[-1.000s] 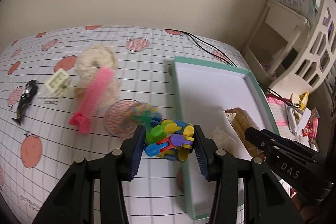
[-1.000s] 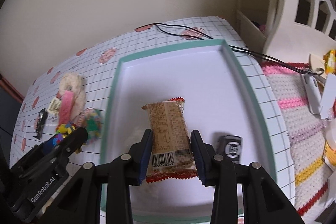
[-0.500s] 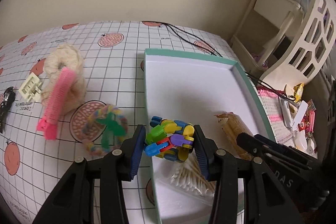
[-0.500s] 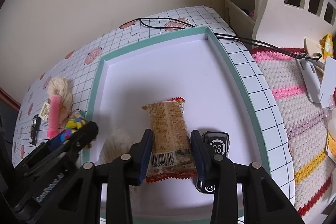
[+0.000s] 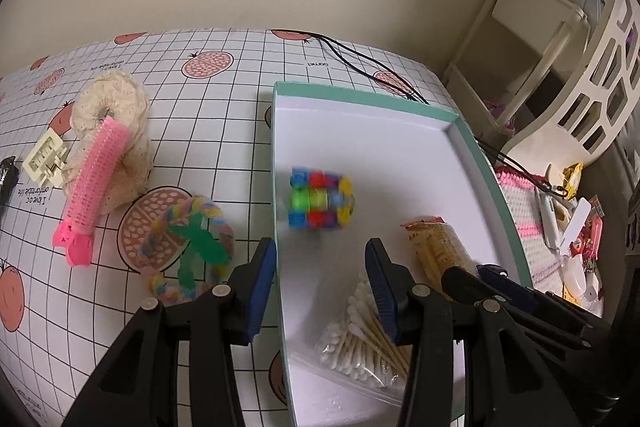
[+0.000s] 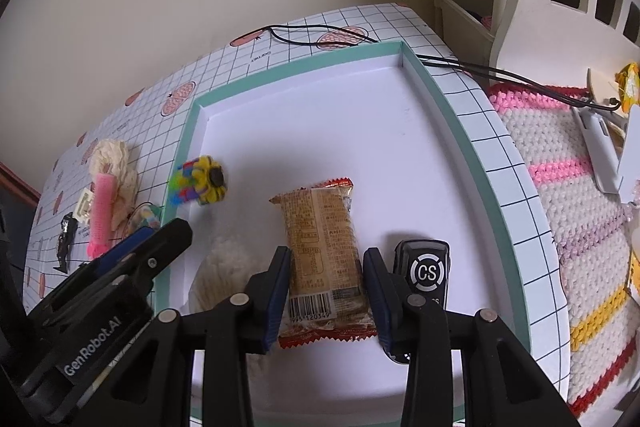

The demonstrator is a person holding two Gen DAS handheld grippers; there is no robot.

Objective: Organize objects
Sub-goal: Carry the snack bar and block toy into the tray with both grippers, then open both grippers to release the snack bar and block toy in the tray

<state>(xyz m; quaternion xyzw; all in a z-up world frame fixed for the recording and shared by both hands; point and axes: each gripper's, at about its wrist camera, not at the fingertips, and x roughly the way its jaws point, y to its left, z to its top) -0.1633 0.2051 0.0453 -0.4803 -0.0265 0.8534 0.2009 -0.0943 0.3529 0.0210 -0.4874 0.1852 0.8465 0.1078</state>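
Jaws of left gripper (image 5: 320,279) now stand apart and empty | colourful block toy (image 5: 320,203), gripped a moment ago, lies mid-frame in tray (image 5: 472,135) | right gripper (image 6: 326,287) clamps snack packet (image 6: 322,247) | one item stowed, tabletop clutter remains

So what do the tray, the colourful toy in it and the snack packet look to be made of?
Tray: likely card or paperboard, matte white inside with a flat teal rim and sharp folded corners. Colourful toy: apparently hard plastic, bright glossy linked blocks, though blurred. Snack packet: thin plastic film, slightly shiny and crinkled, with crimped red ends and a printed barcode.
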